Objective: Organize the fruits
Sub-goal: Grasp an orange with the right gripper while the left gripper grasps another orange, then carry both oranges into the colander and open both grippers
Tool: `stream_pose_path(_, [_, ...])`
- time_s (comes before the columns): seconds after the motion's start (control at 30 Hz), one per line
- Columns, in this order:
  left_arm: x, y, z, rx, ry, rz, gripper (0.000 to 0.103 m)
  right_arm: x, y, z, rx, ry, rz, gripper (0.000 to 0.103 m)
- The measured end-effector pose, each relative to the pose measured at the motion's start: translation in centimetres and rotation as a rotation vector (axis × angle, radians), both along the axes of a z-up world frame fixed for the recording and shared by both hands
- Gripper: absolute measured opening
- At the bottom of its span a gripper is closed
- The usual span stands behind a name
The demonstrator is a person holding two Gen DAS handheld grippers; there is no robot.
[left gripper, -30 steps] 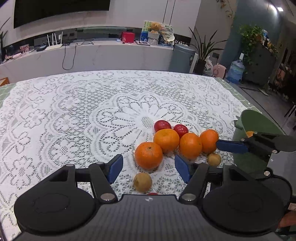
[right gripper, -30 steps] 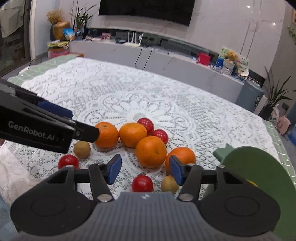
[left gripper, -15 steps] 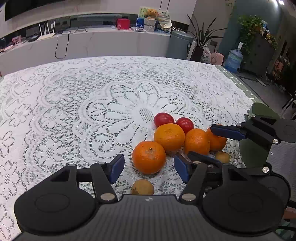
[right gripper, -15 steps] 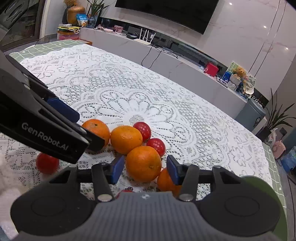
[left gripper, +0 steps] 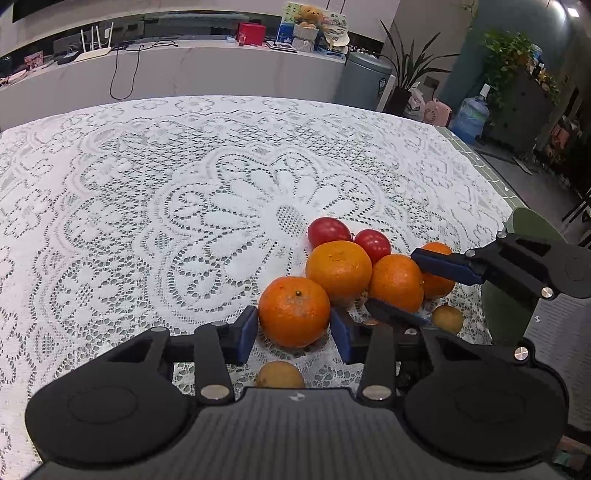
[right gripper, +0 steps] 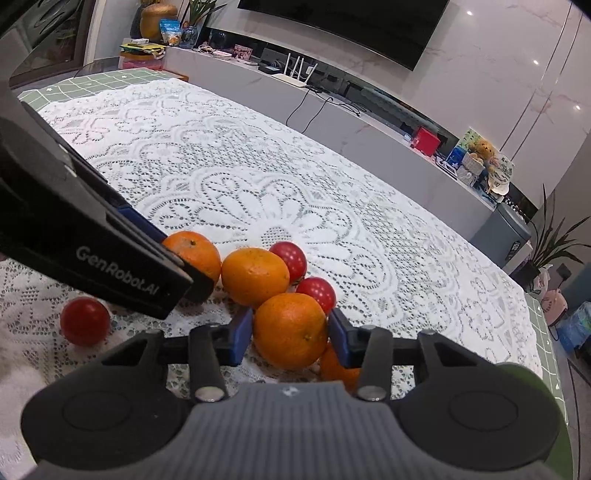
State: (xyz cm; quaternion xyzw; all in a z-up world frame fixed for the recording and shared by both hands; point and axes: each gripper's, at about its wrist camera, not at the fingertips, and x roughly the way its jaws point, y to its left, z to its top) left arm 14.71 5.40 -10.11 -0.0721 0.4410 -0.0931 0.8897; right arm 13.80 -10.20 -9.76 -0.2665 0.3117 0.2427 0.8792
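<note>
My left hand-held gripper (left gripper: 293, 334) had its blue pads (left gripper: 246, 334) on either side of the nearest orange (left gripper: 293, 312), jaws closing, both pads right at the skin; I read it as clamped on that fruit. My right hand-held gripper (right gripper: 290, 336) did the same on a second orange (right gripper: 290, 330), jaws closing, pads against its flanks. Both fruits sat on the white lace cloth (left gripper: 147, 206) covering the table.

- Left view: a small brown fruit (left gripper: 280, 373) lay just under the held orange, partly hidden by the gripper body.
- Behind it, a third orange (left gripper: 338, 271), touching the left-held one.
- A fourth orange (left gripper: 437, 286) sat behind the right gripper's upper finger.
- Two red fruits (left gripper: 328, 230) side by side at the far edge of the cluster, touching the oranges.
- Another small brown fruit (left gripper: 447, 318) lay to the right of the pile, near the cloth edge.
- Right view: one lone red fruit (right gripper: 85, 320) sat apart at the left, below the left gripper's body.
- A dark green round object (left gripper: 532, 229) stood at the table's right edge; I couldn't tell what it was.
- Far side: a long counter with a router (left gripper: 94, 51) and a red box (left gripper: 251, 32).
</note>
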Motion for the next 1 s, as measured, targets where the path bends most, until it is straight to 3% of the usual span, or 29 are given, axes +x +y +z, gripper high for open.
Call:
stream_pose_path(0.3, [-1.5,0.0,1.7,-0.004,-0.053,0.027,0.047,-1.6,-0.8,2.1,0.044,-0.042,-0.008,0.041])
stream_pose_path(0.5, [-3.2,-0.4,4.3,-0.016,-0.104,0.030,0.047,-3.1,-2.5,4.9,0.139,-0.026,-0.013,0.041])
stream_pose_path(0.73, [-4.8,-2.4,7.7,-0.009,-0.168,-0.009,0.047,-4.9,-6.0,8.5,0.255,0.012,-0.043,0.041])
stream_pose_path(1.0, [-5.5,-5.9,9.5,-0.034,-0.195,-0.106,0.047,-6.7,-10.7,11.0,0.260,0.007,-0.096,0.041])
